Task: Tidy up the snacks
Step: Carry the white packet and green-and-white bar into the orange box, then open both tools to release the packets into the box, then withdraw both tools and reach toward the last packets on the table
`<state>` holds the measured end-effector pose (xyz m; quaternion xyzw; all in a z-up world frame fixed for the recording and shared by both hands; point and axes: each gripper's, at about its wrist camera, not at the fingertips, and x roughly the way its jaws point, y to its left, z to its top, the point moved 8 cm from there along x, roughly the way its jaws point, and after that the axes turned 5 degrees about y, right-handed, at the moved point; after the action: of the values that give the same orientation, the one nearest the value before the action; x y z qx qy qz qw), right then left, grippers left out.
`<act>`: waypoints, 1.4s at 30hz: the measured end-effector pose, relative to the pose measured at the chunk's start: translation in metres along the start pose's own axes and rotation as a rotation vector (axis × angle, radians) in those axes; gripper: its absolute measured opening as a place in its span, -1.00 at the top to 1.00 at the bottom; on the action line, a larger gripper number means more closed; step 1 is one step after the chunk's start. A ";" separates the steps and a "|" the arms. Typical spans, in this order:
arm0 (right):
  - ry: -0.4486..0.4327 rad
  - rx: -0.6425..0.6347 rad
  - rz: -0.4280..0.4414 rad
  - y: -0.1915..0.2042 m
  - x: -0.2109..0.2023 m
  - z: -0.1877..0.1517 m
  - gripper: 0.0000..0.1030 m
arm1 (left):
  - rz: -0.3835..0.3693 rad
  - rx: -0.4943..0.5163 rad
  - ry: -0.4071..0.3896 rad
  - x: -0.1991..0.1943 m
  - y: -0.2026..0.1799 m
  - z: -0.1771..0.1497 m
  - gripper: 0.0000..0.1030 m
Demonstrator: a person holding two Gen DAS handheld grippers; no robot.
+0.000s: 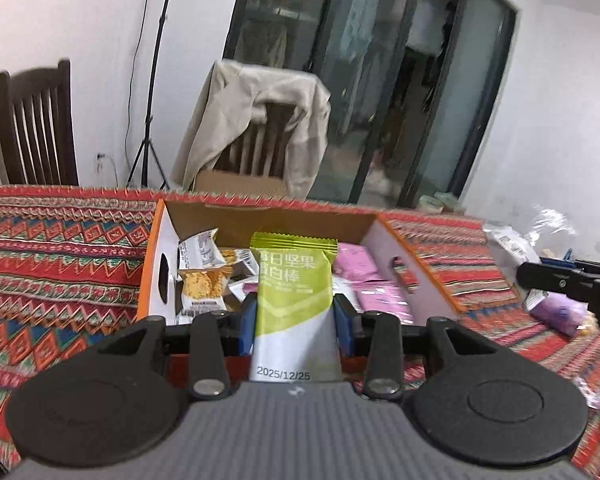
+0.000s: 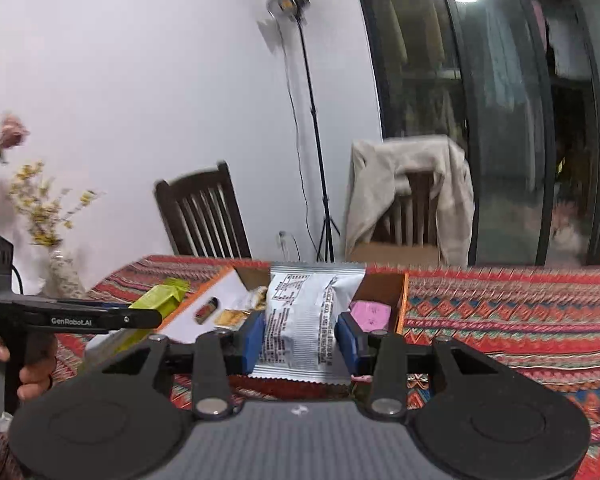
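Red woven tablecloth (image 1: 60, 248) runs bare on the left up to the cardboard box (image 1: 158, 240), w/ open cloth again past its right wall. Left gripper (image 1: 294, 320) is clamped on a green nut bar (image 1: 292, 280), held just short of the box's near edge. Right gripper (image 2: 302, 338) pinches a white snack pack (image 2: 300, 320), also near the box front; pink packets (image 2: 370, 316) lie inside, right side.

Left claw (image 1: 294, 322) grips a green snack bar (image 1: 293, 296); cardboard box (image 1: 156, 256) just beyond.
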<state>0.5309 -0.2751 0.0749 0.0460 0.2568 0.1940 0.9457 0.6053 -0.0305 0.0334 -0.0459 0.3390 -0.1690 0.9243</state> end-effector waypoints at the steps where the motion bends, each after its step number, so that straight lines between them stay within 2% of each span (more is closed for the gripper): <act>1: 0.021 0.009 -0.003 -0.005 0.018 0.002 0.23 | 0.012 0.001 0.015 0.013 0.004 0.004 0.24; 8: 0.163 0.064 -0.023 -0.031 0.122 -0.011 0.23 | 0.065 -0.046 0.080 0.089 0.027 0.023 0.24; 12: 0.218 0.049 -0.059 -0.034 0.156 -0.026 0.23 | 0.099 -0.083 0.100 0.114 0.042 0.030 0.24; 15: 0.247 0.023 -0.072 -0.034 0.171 -0.032 0.22 | 0.133 -0.153 0.141 0.133 0.057 0.030 0.22; 17: 0.274 0.000 -0.081 -0.033 0.176 -0.037 0.19 | 0.138 -0.213 0.154 0.138 0.065 0.028 0.16; 19: 0.278 -0.023 -0.089 -0.030 0.177 -0.039 0.10 | 0.107 -0.223 0.151 0.137 0.064 0.028 -0.10; 21: 0.270 -0.027 -0.085 -0.028 0.173 -0.039 -0.01 | 0.091 -0.209 0.143 0.129 0.063 0.029 -0.21; 27: 0.224 -0.031 -0.094 -0.024 0.144 -0.021 -0.04 | 0.101 -0.154 0.105 0.081 0.058 0.037 -0.21; 31: 0.182 -0.055 -0.097 -0.014 0.108 -0.005 -0.09 | 0.116 -0.093 0.072 0.028 0.046 0.037 -0.24; 34: 0.137 -0.071 -0.093 -0.004 0.069 0.008 -0.20 | 0.121 -0.049 0.030 -0.018 0.032 0.031 -0.32; 36: 0.109 -0.090 -0.094 0.003 0.043 0.013 -0.26 | 0.117 -0.020 -0.011 -0.055 0.020 0.023 -0.37; 40: 0.056 -0.132 -0.089 0.019 -0.016 0.014 -0.40 | 0.101 0.025 -0.096 -0.125 -0.003 -0.004 -0.67; 42: 0.032 -0.150 -0.085 0.026 -0.047 0.008 -0.47 | 0.093 0.044 -0.129 -0.156 -0.015 -0.023 -0.67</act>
<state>0.4891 -0.2694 0.1085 -0.0392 0.2582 0.1729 0.9497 0.4751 0.0096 0.1143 -0.0204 0.2766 -0.1301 0.9519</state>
